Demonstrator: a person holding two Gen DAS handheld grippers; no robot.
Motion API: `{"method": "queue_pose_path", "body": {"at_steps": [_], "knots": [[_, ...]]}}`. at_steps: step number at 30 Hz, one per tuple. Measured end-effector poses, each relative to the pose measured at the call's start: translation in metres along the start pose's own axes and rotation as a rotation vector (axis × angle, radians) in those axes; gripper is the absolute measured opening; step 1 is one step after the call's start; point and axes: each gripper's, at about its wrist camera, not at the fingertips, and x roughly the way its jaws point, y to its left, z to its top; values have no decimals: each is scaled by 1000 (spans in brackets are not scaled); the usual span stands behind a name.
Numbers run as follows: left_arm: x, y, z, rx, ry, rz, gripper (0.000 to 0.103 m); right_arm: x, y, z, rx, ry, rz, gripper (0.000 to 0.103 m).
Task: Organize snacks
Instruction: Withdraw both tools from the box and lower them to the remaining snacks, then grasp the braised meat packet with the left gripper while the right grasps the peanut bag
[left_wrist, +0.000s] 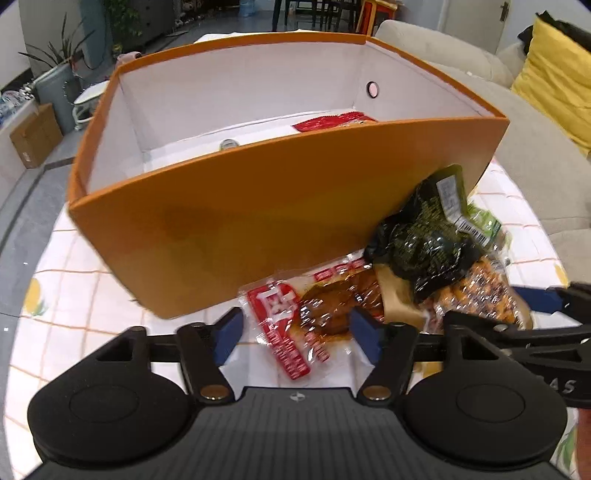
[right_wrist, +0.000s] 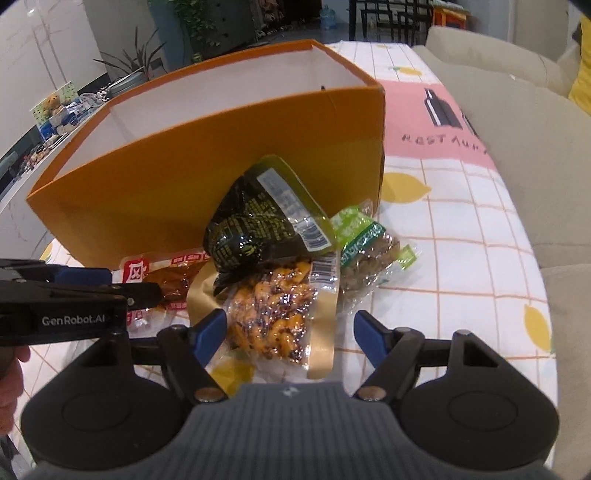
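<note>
An orange box (left_wrist: 258, 221) with a white inside stands on the table, and a red packet (left_wrist: 332, 122) lies in it. A pile of snacks rests against its front wall. My left gripper (left_wrist: 297, 332) is open astride a red-and-clear packet (left_wrist: 288, 325), its pads clear of it. My right gripper (right_wrist: 291, 334) is open around an orange snack packet with gold edges (right_wrist: 277, 317), not pressing it. A black-green packet (right_wrist: 251, 225) leans on the box above it, and a green packet (right_wrist: 365, 243) lies to the right. Each gripper shows in the other's view: left gripper (right_wrist: 133, 284), right gripper (left_wrist: 491, 306).
The table wears a white checked cloth with lemons (right_wrist: 461, 258) and a pink patch (right_wrist: 417, 122). A beige sofa (right_wrist: 517, 110) with a yellow cushion (left_wrist: 554, 74) runs along the right. Plants and a cardboard box (left_wrist: 35, 134) stand on the floor to the left.
</note>
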Motion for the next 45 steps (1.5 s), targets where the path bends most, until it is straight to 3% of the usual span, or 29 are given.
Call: {"method": "queue_pose_path", "body": {"at_steps": [2, 6, 8, 10, 12, 14, 19, 25, 32, 36, 38, 41, 45], "knots": [[3, -2, 1, 0, 8, 1, 80, 4, -1, 1, 16, 8, 10, 73], [1, -4, -1, 2, 9, -6, 73, 6, -1, 0, 29, 24, 44, 60], [-1, -5, -3, 2, 15, -45, 49, 4, 0, -1, 28, 19, 43, 59], [-4, -10, -4, 19, 22, -39, 38, 2, 0, -2, 34, 18, 50, 57], [-7, -16, -7, 48, 29, -35, 35, 0, -2, -3, 48, 20, 59, 54], [-11, -20, -10, 70, 35, -40, 22, -2, -4, -4, 55, 22, 68, 50], [-18, -23, -17, 61, 76, -104, 1, -14, -4, -10, 51, 19, 84, 34], [-26, -25, -26, 45, 121, -179, 0, -29, -8, -16, 84, 23, 115, 25], [-45, -26, -29, 84, 93, -165, 1, -51, -11, -22, 73, 14, 86, 24], [-53, -27, -28, 120, 43, -126, 10, -61, -12, -26, 25, 15, 27, 24], [-55, -27, -25, 148, 21, -112, 25, -65, -14, -27, 16, 23, 10, 24], [-56, -27, -23, 197, -9, -99, 39, -65, -20, -29, 23, 34, 5, 24], [-50, -28, -20, 280, -14, -91, 46, -63, -20, -27, 21, 30, 10, 25]]}}
